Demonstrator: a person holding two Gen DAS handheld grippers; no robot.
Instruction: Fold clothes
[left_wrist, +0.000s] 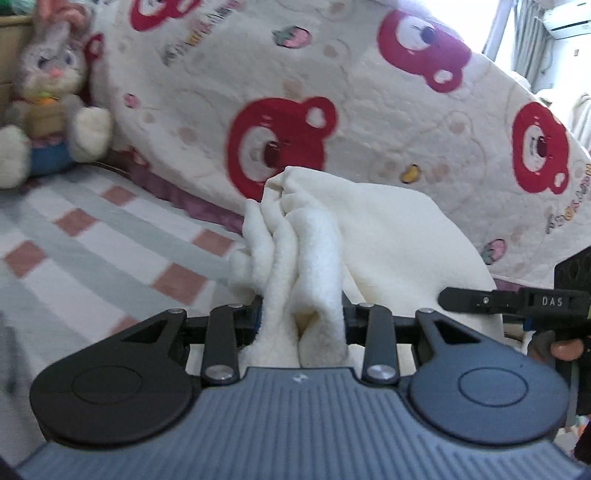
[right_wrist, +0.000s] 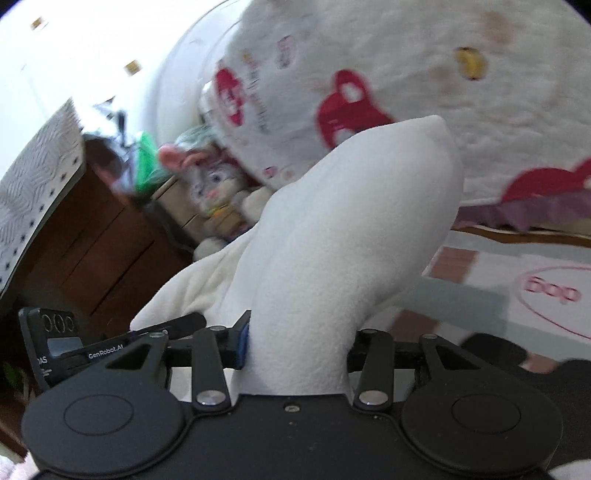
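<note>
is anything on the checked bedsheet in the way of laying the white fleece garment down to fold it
Nothing visible does. Both the left gripper and right gripper are clamped on the white fleece garment, and the checked bedsheet ahead looks bare. The grey plush rabbit sits off at its edge.

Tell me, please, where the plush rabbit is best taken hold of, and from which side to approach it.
Grip the plush rabbit around its grey head or upper body, coming from the front, over the checked sheet. It sits upright facing outward, and the bear-print quilt crowds one side. Both hand-held grippers are shut on the white garment, so one must release first.
</note>
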